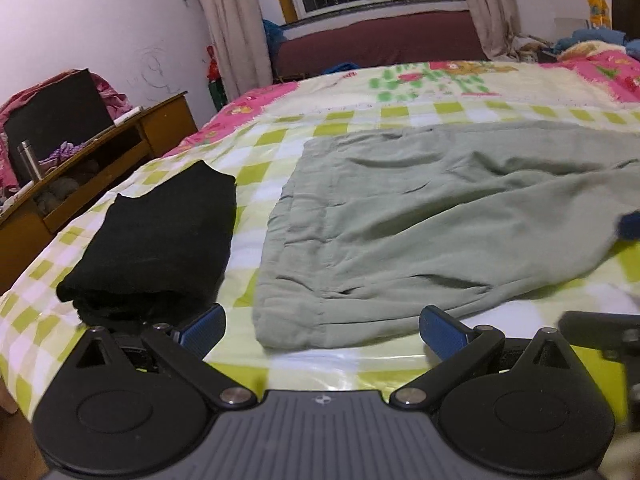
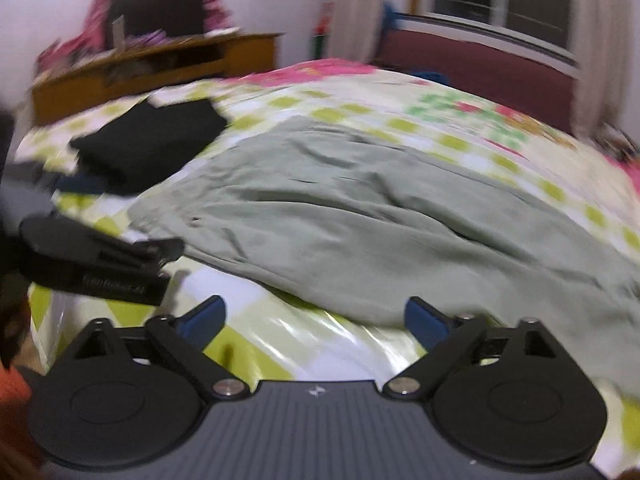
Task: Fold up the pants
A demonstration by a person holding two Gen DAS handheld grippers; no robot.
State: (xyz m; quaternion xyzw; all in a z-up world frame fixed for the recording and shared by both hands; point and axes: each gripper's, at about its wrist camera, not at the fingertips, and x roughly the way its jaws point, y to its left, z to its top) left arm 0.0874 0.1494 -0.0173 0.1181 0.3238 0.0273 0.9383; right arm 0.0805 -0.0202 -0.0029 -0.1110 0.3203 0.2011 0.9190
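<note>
The bed (image 1: 400,364) with its green-checked plastic-covered sheet carries it all. The sage-green cotton pants (image 1: 420,220) sprawl across its middle, rumpled, no fold started yet. Left of the pants sits a black folded garment (image 1: 160,240), looking finished. Left claw (image 1: 322,330) and right claw (image 2: 314,320) gape wide, empty, at the pants' near edge.

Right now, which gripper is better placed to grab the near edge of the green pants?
Probably the left gripper: its open jaws straddle the near hem of the green pants, beside the folded black garment. The right gripper, also open, has mostly checkered sheet between its jaws.
</note>
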